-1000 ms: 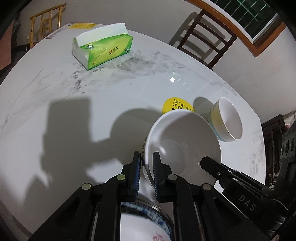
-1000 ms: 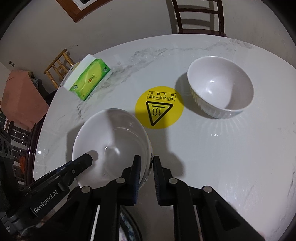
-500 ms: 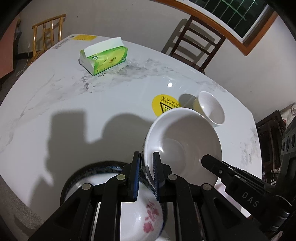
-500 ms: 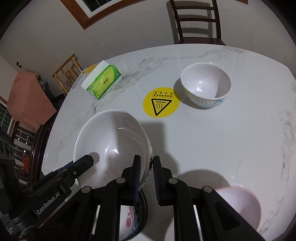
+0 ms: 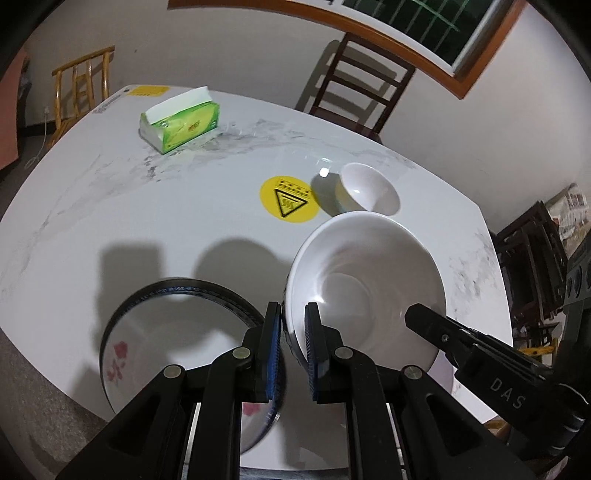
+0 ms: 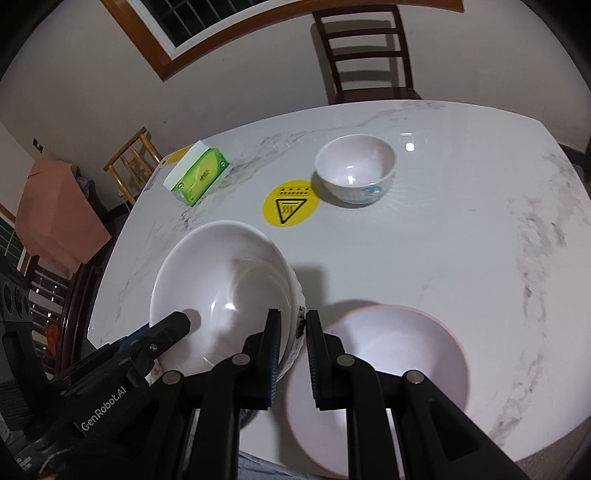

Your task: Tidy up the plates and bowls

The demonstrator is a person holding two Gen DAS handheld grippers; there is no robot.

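Two grippers pinch one large white bowl [image 5: 364, 291] by opposite sides of its rim, holding it above the table [image 5: 110, 206]. Left gripper [image 5: 292, 345]: jaws pressed together on the rim nearest it, one finger inside, one outside, angled steeply downward. Right gripper [image 6: 291, 350]: jaws likewise clamped on the opposite rim, same steep downward tilt; its black finger tip shows over the bowl's far edge in the left view.

Below the held bowl, left view: plate [image 5: 155, 332], round, dark patterned rim, white centre with pink flowers, near the table's front edge. Right view: pink-rimmed bowl [image 6: 388, 373], wide, pale inside, resting near the front edge just beside the right gripper.

Farther out: small white bowl [image 6: 356, 171], upright, ribbed outside with a blue mark, just beside a round yellow warning sticker [image 6: 291, 208]. Green tissue pack [image 5: 181, 123] lies at the far left.

Table: white marble-look top, glossy, grey veining, rounded corners. Room: dark wooden chair [image 6: 364, 48] behind the table, light wooden chair [image 5: 83, 86], wood-framed window [image 5: 424, 26], plain wall.
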